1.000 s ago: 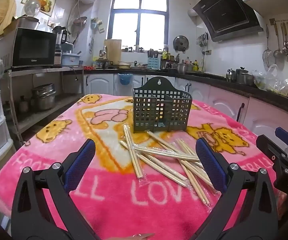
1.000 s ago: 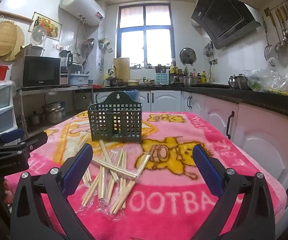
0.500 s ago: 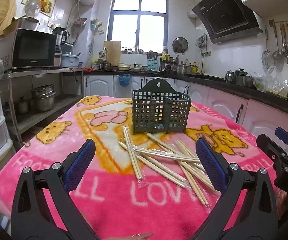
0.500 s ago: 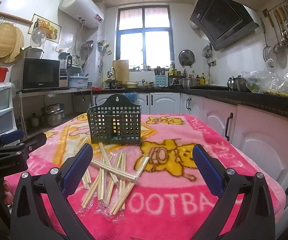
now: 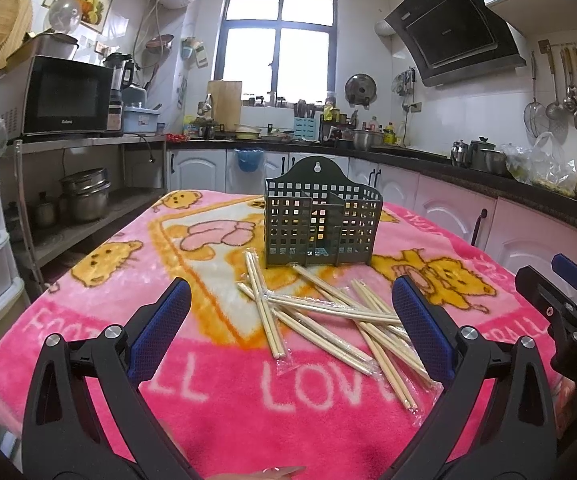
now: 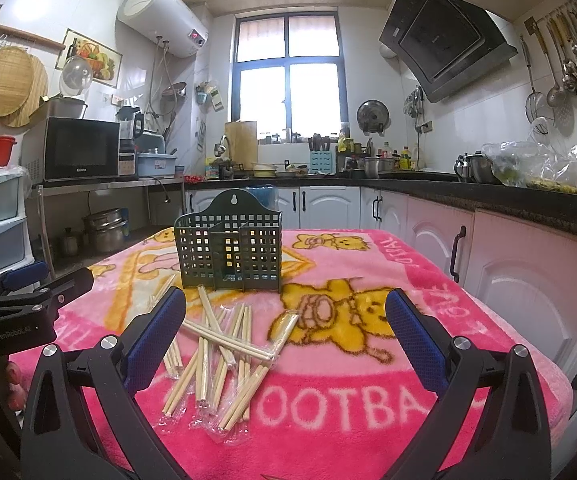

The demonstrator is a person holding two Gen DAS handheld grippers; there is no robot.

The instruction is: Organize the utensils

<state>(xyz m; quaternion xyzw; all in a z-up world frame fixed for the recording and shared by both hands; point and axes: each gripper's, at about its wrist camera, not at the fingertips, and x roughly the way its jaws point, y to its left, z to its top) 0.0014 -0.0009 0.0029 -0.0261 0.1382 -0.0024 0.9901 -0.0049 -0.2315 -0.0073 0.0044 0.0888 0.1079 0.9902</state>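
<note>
I see the wrapped chopsticks [image 5: 328, 320] lying in a messy pile on the pink blanket [image 5: 216, 400], just in front of the green holder [image 5: 322, 226]. My left gripper [image 5: 288, 324] and right gripper [image 6: 284, 328] both hang wide apart, holding nothing

At frame centre you see the dark green slotted caddy [image 5: 322, 222] standing upright, its compartments holding nothing visible. Just below it, your plastic-wrapped pairs of pale wooden chopsticks [image 5: 328, 322] lie flat, criss-crossed in a loose heap.
</note>
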